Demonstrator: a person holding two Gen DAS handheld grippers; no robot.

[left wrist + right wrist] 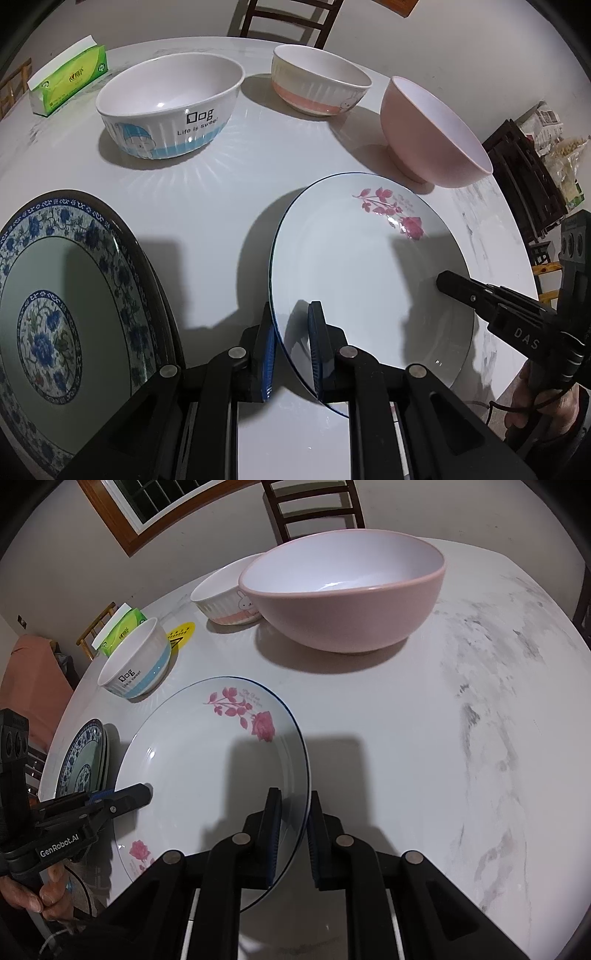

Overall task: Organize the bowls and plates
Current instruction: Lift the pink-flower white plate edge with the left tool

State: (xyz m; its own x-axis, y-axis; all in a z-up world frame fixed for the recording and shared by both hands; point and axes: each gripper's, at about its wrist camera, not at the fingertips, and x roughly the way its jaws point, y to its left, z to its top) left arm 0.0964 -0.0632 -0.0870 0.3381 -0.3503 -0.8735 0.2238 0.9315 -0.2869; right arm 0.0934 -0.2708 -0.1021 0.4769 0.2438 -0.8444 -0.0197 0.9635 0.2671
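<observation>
A white plate with pink roses [351, 266] [207, 760] is held between both grippers, apparently lifted a little off the white table [207, 206]. My left gripper [291, 343] is shut on its left rim. My right gripper [295, 830] is shut on its right rim; it also shows in the left wrist view [447, 282]. A blue-patterned plate stack [62, 314] [86, 757] lies to the left. A blue "Dog" bowl [170, 107] [136, 664], a pink-striped rabbit bowl [317, 83] [221, 598] and a large pink bowl [432, 129] [347, 590] stand behind.
A green tissue box [68, 79] [123, 629] sits at the far left edge. A yellow sticker [181, 633] lies on the table. A dark chair [288, 18] [314, 506] stands behind the table. The marbled table edge [498, 720] curves at the right.
</observation>
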